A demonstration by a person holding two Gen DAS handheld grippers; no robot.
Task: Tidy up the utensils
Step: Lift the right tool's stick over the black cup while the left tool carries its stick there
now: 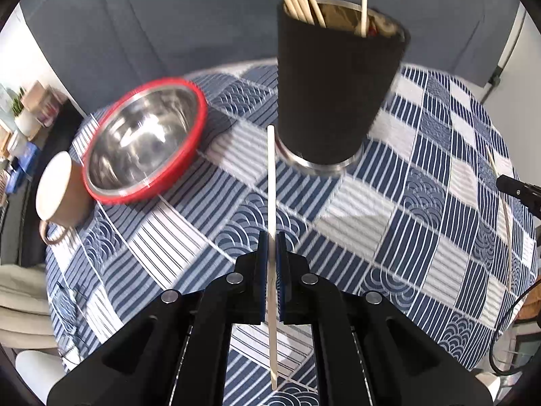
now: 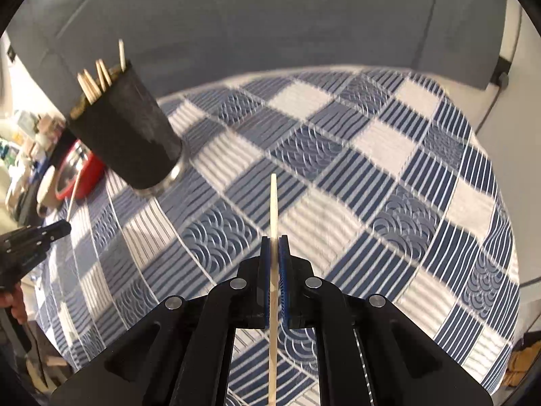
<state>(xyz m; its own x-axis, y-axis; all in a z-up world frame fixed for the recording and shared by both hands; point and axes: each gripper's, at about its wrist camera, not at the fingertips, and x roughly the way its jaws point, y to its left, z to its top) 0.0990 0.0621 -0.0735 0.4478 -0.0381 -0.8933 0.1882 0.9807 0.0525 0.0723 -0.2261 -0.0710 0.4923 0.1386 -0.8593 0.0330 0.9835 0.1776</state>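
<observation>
Bowl lies between mug and chopstick holder.

left tool clamped, right tool clamped

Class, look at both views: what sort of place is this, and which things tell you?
Probably a home dining table: a blue-and-white checked tablecloth, a steel bowl beside a mug, and a black holder of chopsticks.
</observation>
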